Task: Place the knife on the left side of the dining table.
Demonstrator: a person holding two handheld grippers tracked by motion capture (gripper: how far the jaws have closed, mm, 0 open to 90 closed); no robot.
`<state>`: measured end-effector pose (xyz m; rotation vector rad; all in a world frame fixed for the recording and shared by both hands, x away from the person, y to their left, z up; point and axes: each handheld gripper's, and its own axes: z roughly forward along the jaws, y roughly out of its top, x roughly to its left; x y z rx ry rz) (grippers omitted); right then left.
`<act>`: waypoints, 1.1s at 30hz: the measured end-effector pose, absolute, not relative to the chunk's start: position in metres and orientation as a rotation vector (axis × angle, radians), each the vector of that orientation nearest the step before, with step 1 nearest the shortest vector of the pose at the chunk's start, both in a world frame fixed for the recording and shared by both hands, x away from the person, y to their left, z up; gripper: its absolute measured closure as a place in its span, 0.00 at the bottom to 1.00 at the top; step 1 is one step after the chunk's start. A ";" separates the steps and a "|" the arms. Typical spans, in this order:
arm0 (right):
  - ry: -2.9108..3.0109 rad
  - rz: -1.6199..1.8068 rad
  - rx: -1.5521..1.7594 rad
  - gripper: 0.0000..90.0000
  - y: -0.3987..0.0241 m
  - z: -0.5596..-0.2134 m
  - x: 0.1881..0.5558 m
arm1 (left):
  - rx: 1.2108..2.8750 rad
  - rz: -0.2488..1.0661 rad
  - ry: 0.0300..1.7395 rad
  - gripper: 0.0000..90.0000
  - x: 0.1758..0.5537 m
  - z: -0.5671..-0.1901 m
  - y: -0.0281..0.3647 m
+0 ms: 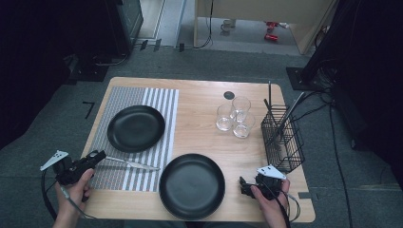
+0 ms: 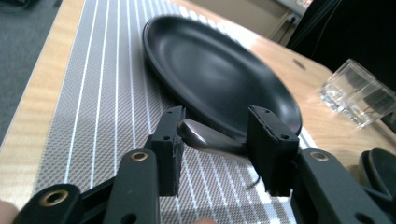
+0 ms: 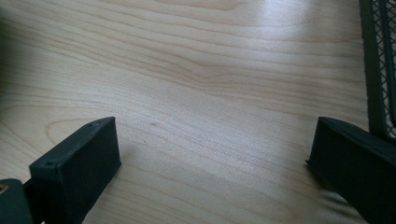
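The utensil [image 1: 130, 163] lies on the striped placemat [image 1: 114, 175], its handle end between the released jaws of the left gripper [image 1: 98, 155]. Just beyond them sits a black plate [image 2: 219, 74]; glasses [image 2: 355, 93] stand farther off. The right gripper [image 1: 244, 186], wide open, rests above bare table [image 3: 196, 74], beside a wire basket [image 3: 380, 60].

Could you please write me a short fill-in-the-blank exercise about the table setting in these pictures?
1. The number of clear glasses standing together on the table is ____.
2. The far black plate rests on a striped ____.
3. The piece of cutlery whose handle end lies between the jaws of the left gripper rests on the mat between the two black ____.
4. The wire basket stands near the table's ____ edge.

Missing words: three; mat; plates; right
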<state>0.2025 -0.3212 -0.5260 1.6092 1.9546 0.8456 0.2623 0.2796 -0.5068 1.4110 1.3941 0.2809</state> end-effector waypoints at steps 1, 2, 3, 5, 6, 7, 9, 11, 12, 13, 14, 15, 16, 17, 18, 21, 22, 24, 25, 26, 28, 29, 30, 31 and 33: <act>1.955 0.846 1.609 0.02 -0.321 -0.526 0.202 | 1.409 0.266 1.407 0.63 0.263 -0.508 0.280; 1.955 0.846 1.609 0.02 -0.321 -0.526 0.202 | 1.412 0.254 1.423 0.63 0.263 -0.509 0.281; 1.954 0.846 1.609 0.02 -0.321 -0.526 0.202 | 1.413 0.245 1.432 0.62 0.264 -0.510 0.281; 1.954 0.845 1.609 0.02 -0.321 -0.526 0.202 | 1.414 0.216 1.454 0.62 0.265 -0.513 0.284; 1.954 0.846 1.609 0.02 -0.321 -0.526 0.202 | 1.416 0.205 1.467 0.61 0.265 -0.514 0.284; 1.953 0.846 1.609 0.02 -0.321 -0.526 0.202 | 1.420 0.202 1.473 0.61 0.266 -0.514 0.285; 1.953 0.847 1.610 0.02 -0.321 -0.526 0.202 | 1.449 0.238 1.497 0.59 0.265 -0.514 0.282; 1.953 0.847 1.610 0.02 -0.321 -0.526 0.202 | 1.496 0.277 1.526 0.55 0.265 -0.513 0.278; 1.953 0.847 1.610 0.02 -0.321 -0.526 0.202 | 1.514 0.282 1.536 0.52 0.265 -0.514 0.277; 1.953 0.848 1.611 0.02 -0.322 -0.526 0.201 | 1.521 0.285 1.541 0.50 0.264 -0.514 0.276; 1.954 0.847 1.612 0.02 -0.322 -0.526 0.201 | 1.529 0.289 1.552 0.50 0.264 -0.514 0.275; 1.953 0.847 1.612 0.02 -0.322 -0.526 0.201 | 1.535 0.295 1.569 0.51 0.265 -0.514 0.275; 1.953 0.848 1.612 0.02 -0.322 -0.526 0.201 | 1.540 0.301 1.579 0.52 0.265 -0.515 0.275; 1.953 0.847 1.612 0.02 -0.322 -0.526 0.201 | 1.547 0.316 1.581 0.54 0.264 -0.515 0.274; 1.953 0.847 1.612 0.02 -0.322 -0.526 0.201 | 1.553 0.331 1.584 0.54 0.264 -0.515 0.273; 1.953 0.847 1.612 0.02 -0.322 -0.526 0.200 | 1.581 0.362 1.584 0.56 0.263 -0.514 0.270; 1.953 0.847 1.612 0.02 -0.322 -0.526 0.200 | 1.586 0.374 1.584 0.56 0.263 -0.514 0.269; 1.953 0.847 1.611 0.02 -0.322 -0.526 0.200 | 1.587 0.380 1.593 0.59 0.263 -0.514 0.269; 1.953 0.847 1.612 0.02 -0.322 -0.526 0.200 | 1.581 0.376 1.601 0.60 0.262 -0.513 0.269; 1.953 0.847 1.612 0.02 -0.322 -0.526 0.200 | 1.579 0.378 1.603 0.61 0.262 -0.513 0.270; 1.953 0.846 1.612 0.02 -0.322 -0.526 0.200 | 1.593 0.396 1.603 0.62 0.260 -0.513 0.269; 1.953 0.847 1.612 0.02 -0.322 -0.526 0.200 | 1.603 0.405 1.604 0.62 0.260 -0.513 0.268; 1.953 0.847 1.612 0.02 -0.322 -0.526 0.200 | 1.619 0.422 1.601 0.62 0.259 -0.512 0.267; 1.953 0.846 1.611 0.02 -0.322 -0.526 0.200 | 1.633 0.436 1.600 0.61 0.258 -0.512 0.266; 1.953 0.846 1.611 0.02 -0.322 -0.526 0.200 | 1.652 0.461 1.601 0.62 0.256 -0.512 0.265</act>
